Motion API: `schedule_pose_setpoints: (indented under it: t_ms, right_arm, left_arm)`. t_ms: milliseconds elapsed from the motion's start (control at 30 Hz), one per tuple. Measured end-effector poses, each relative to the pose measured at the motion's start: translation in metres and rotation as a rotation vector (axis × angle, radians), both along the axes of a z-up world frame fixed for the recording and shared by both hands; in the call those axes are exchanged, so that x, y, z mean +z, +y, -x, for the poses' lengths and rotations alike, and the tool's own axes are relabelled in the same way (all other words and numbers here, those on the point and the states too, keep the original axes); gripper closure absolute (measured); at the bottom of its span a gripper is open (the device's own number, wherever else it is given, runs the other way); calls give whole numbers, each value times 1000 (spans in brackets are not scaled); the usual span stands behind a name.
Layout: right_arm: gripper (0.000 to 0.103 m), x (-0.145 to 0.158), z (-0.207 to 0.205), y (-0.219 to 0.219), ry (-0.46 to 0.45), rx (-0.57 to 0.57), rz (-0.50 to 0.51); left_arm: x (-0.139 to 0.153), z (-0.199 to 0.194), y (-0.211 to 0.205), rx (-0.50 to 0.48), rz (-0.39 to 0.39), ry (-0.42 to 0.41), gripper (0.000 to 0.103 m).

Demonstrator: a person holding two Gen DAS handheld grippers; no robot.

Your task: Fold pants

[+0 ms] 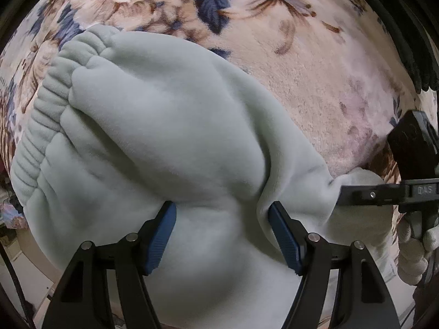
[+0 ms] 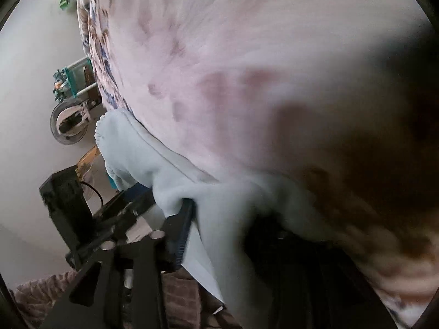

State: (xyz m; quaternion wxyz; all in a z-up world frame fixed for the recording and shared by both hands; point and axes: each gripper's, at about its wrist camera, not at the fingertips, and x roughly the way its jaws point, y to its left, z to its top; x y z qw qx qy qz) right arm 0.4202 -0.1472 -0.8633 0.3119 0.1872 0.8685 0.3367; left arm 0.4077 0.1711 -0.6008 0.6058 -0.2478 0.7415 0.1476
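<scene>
Blue-padded left gripper (image 1: 222,213) squeezes a soft bump of the pale green fleece pants (image 1: 153,126), bunched on the flowery plush blanket (image 1: 315,87), and the right gripper (image 2: 219,219) has cloth between its fingers, grip unclear, so folding looks barely begun

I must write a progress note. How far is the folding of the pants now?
Done: the pale green pants lie bunched on the floral blanket, the elastic waistband at one end. In hand: the left gripper presses into a thick hump of fabric; the right gripper is at the other end, its grip blurred. Left: flattening and a neat final fold.
</scene>
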Motion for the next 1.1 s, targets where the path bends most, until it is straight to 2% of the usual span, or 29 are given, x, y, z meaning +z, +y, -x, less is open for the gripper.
schedule_pose_setpoints:
  t_ms: [100, 133, 167, 200, 267, 333, 367, 400, 433, 500, 567, 600, 633, 667, 800, 867, 967, 1100]
  right_arm:
    - [52, 20, 3, 14, 44, 33, -149]
    - [52, 24, 2, 17, 69, 9, -226]
    - [52, 29, 3, 15, 77, 0, -259]
    - [52, 31, 5, 16, 54, 18, -251]
    - [52, 18, 13, 23, -29, 70, -144]
    - [55, 0, 25, 34, 10, 37, -92]
    - [61, -4, 28, 38, 4, -2, -59]
    - [86, -3, 26, 38, 2, -48, -48]
    - [91, 3, 23, 33, -15, -96, -36]
    - [94, 17, 12, 19, -46, -189, -28]
    - [94, 31, -2, -1, -48, -272, -21]
    - [95, 35, -6, -6, -55, -274, -18]
    - [95, 41, -10, -9, -83, -251, 4]
    - [95, 45, -11, -11, -74, -231, -5]
    - [95, 50, -19, -8, -98, -166, 62]
    - [94, 51, -20, -6, -54, -184, 58]
    - [94, 43, -24, -33, -12, -224, 84]
    - [93, 42, -36, -73, -12, -275, 124]
  left_arm:
    - [2, 1, -1, 10, 8, -1, 34]
    - [1, 0, -3, 6, 7, -1, 34]
    - [1, 1, -3, 1, 5, -3, 34]
    - [0, 2, -2, -6, 4, -4, 34]
    - [0, 2, -2, -12, 3, -2, 34]
    - [0, 3, -2, -6, 6, 0, 34]
    - [-1, 3, -2, -2, 9, -1, 34]
    - [-2, 4, -1, 2, 13, -2, 34]
    - [-3, 5, 0, 7, 19, -4, 34]
    - [-10, 8, 2, -3, 14, 11, 34]
    - [-16, 12, 4, 4, 39, 7, 37]
    - [-15, 13, 5, -3, 43, -1, 41]
    - [-14, 12, 4, -19, 41, -6, 41]
    - [-13, 12, 4, -25, 45, -9, 41]
    - [-13, 11, 4, -24, 55, -8, 41]
    - [-13, 10, 6, -18, 68, -9, 41]
    - [-11, 10, 6, -20, 79, -15, 41]
    - [3, 5, 10, -26, 76, -37, 41]
